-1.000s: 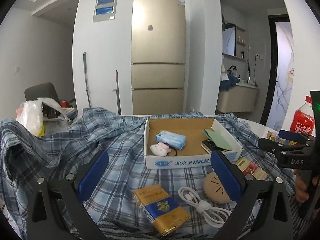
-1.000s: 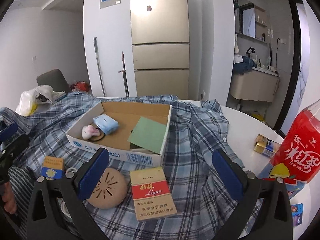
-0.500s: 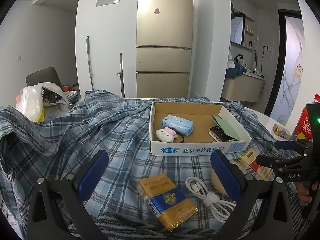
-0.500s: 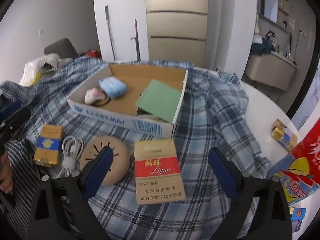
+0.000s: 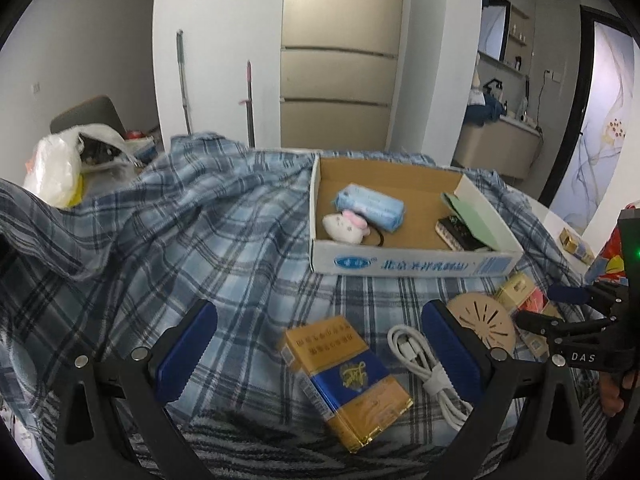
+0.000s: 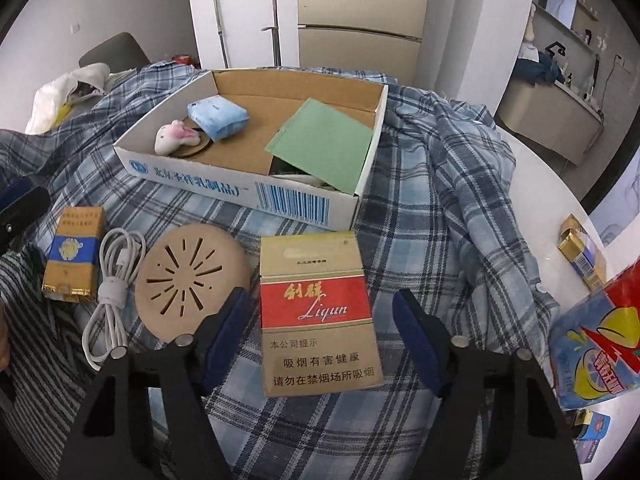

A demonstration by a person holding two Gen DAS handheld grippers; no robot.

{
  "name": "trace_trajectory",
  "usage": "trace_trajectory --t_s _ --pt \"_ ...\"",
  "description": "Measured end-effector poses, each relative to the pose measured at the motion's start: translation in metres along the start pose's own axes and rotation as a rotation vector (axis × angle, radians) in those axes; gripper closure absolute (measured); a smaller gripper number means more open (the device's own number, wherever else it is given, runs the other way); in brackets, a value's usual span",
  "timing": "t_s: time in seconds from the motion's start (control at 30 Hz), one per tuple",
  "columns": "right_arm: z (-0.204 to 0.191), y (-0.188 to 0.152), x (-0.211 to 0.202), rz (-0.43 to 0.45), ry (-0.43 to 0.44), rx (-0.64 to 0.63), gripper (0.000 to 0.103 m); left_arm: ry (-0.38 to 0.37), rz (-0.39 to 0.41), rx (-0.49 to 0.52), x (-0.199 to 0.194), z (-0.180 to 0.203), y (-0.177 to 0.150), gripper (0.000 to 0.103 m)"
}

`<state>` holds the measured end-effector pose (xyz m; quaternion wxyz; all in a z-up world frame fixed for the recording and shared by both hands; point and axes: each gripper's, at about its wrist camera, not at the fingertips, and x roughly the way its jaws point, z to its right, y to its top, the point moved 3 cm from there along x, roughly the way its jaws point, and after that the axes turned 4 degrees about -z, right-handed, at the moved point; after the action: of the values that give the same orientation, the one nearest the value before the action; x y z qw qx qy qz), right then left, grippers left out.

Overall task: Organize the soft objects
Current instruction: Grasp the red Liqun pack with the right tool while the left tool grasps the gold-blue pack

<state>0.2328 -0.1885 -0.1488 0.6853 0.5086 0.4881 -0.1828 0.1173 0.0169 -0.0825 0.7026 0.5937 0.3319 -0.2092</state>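
Both grippers have dropped closer to the cloth, and the right gripper (image 6: pixel 322 322) now straddles the red pack (image 6: pixel 318 314), jaws closing with gaps left either side, so nothing is held yet. That pack lies flat on the plaid shirt (image 6: pixel 440 208), just in front of the box (image 6: pixel 240 188), handy for a short lift inside. Beside it sit a round disc (image 6: pixel 188 276) and cable (image 6: pixel 112 292). Left gripper (image 5: pixel 320 352) hangs wide and empty over the blue pack (image 5: pixel 348 380), presumably waiting.
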Motion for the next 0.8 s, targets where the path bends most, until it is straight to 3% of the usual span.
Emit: trace_trajectory --t_s 0.17,0.37,0.63,0.67,0.8 --pt "0.002 0.000 0.004 -0.024 0.001 0.001 0.047 -0.033 -0.085 -0.012 0.014 -0.001 -0.004 0.000" --pt "0.001 0.003 0.002 -0.011 -0.014 -0.001 0.047 -0.097 -0.160 -0.106 0.028 -0.015 -0.007 0.000" --pt "0.002 0.001 -0.004 0.008 -0.011 -0.005 0.047 -0.207 -0.212 -0.025 0.037 0.003 -0.007 0.002" --pt "0.002 0.001 -0.004 0.011 -0.011 -0.005 0.047 -0.215 -0.209 0.002 0.036 0.008 -0.008 0.003" --pt "0.001 0.001 -0.005 0.015 -0.011 -0.009 0.047 -0.224 -0.243 0.090 0.040 0.025 -0.013 0.023"
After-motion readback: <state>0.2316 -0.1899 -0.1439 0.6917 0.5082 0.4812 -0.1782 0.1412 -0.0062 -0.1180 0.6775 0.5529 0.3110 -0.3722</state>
